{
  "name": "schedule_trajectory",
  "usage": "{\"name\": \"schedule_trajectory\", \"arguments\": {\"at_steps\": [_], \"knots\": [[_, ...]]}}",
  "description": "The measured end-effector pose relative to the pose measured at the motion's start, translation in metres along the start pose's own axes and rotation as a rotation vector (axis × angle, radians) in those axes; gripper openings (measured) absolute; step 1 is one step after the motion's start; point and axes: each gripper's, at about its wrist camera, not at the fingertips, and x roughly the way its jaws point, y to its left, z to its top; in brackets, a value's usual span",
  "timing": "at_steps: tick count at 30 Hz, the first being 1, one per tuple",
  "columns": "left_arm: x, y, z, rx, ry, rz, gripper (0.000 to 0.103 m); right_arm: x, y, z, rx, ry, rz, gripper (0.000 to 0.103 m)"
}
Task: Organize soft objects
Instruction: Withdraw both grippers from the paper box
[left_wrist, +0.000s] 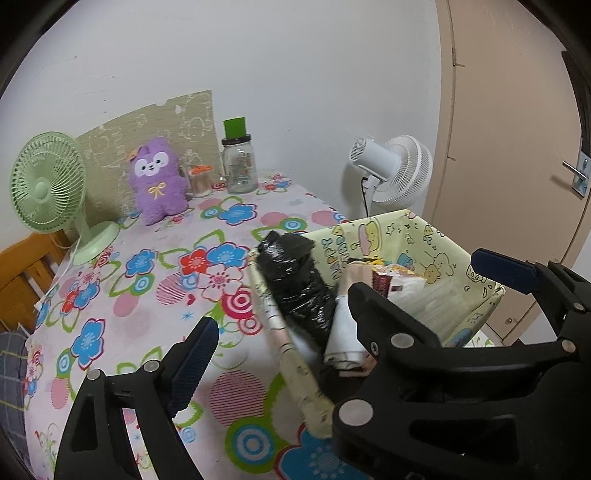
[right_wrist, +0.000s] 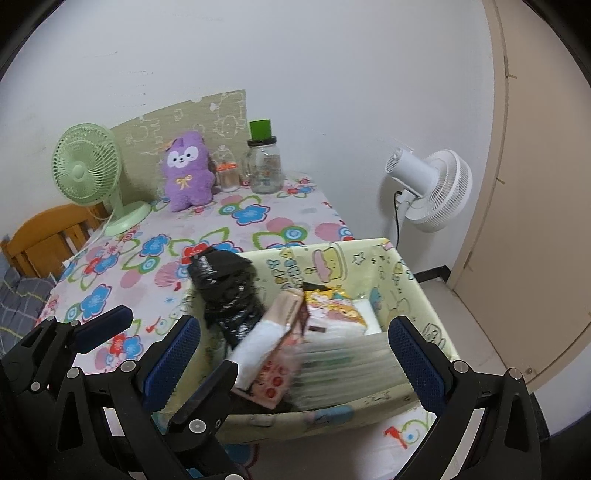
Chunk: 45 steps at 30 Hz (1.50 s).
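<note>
A purple plush toy sits upright at the far edge of the flower-patterned table, against a beige board. A pale yellow cartoon-print storage box stands at the table's near right and holds a black plastic-wrapped bundle, a white roll and packets. My left gripper is open, straddling the box's left wall. My right gripper is open over the box. Both are empty. The left gripper's fingers show at the lower left of the right wrist view.
A green desk fan stands at the far left. A glass jar with a green cap and a small orange-lidded jar stand beside the plush. A white floor fan and a beige door are at right.
</note>
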Motion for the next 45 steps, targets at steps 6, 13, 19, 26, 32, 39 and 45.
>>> {"name": "schedule_trajectory", "arguments": {"at_steps": [6,13,19,26,32,39,45], "knots": [[-0.011,0.014,-0.006,-0.017,-0.014,0.011,0.093,-0.008,0.017,-0.002,-0.021,-0.014,0.001,0.103],[-0.024,0.028,-0.017,-0.025,-0.026,0.027,0.094,-0.015,0.035,-0.006,-0.035,-0.027,0.002,0.103],[-0.033,0.039,-0.024,-0.041,-0.041,0.045,0.096,-0.022,0.047,-0.009,-0.042,-0.038,0.01,0.103],[-0.046,0.055,-0.035,-0.064,-0.063,0.084,0.099,-0.032,0.064,-0.013,-0.064,-0.06,0.021,0.103],[-0.059,0.075,-0.044,-0.097,-0.079,0.118,0.1,-0.038,0.079,-0.017,-0.076,-0.077,0.043,0.103],[-0.078,0.095,-0.056,-0.134,-0.109,0.171,0.102,-0.048,0.101,-0.02,-0.107,-0.109,0.071,0.103],[-0.091,0.113,-0.066,-0.165,-0.126,0.215,0.102,-0.058,0.116,-0.025,-0.119,-0.132,0.094,0.103]]}}
